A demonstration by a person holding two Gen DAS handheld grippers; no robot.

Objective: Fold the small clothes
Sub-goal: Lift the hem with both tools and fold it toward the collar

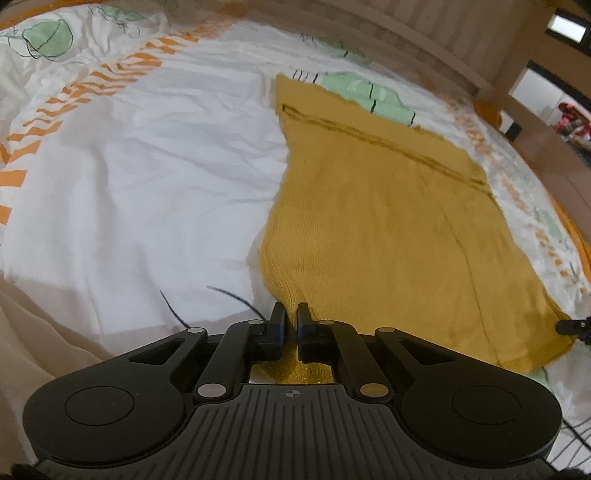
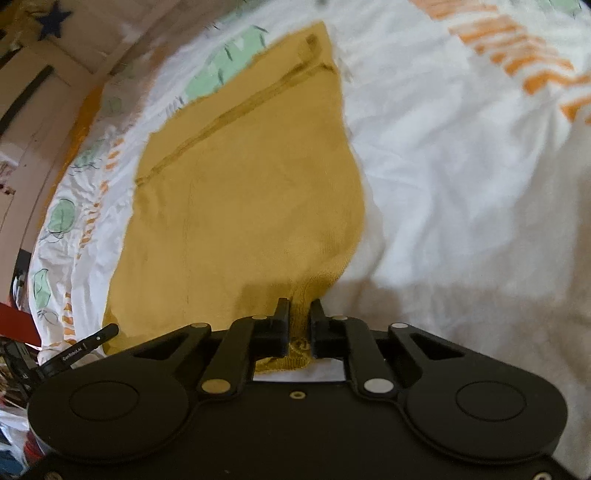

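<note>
On the bedsheet [image 1: 129,184], only the right view shows a star [image 2: 55,20].

Garment [image 1: 388,229]: mustard-yellow knit, darker seam line; bedsheet [image 1: 147,177]: white, orange dashes upper left of frame, pale green black-outlined leaf shapes; grippers [image 1: 291,314]: matte black.

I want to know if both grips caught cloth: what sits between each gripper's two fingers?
Mustard-yellow knitted garment fabric sits pinched in the left gripper in the left wrist view, and in the right gripper in the right wrist view.
</note>
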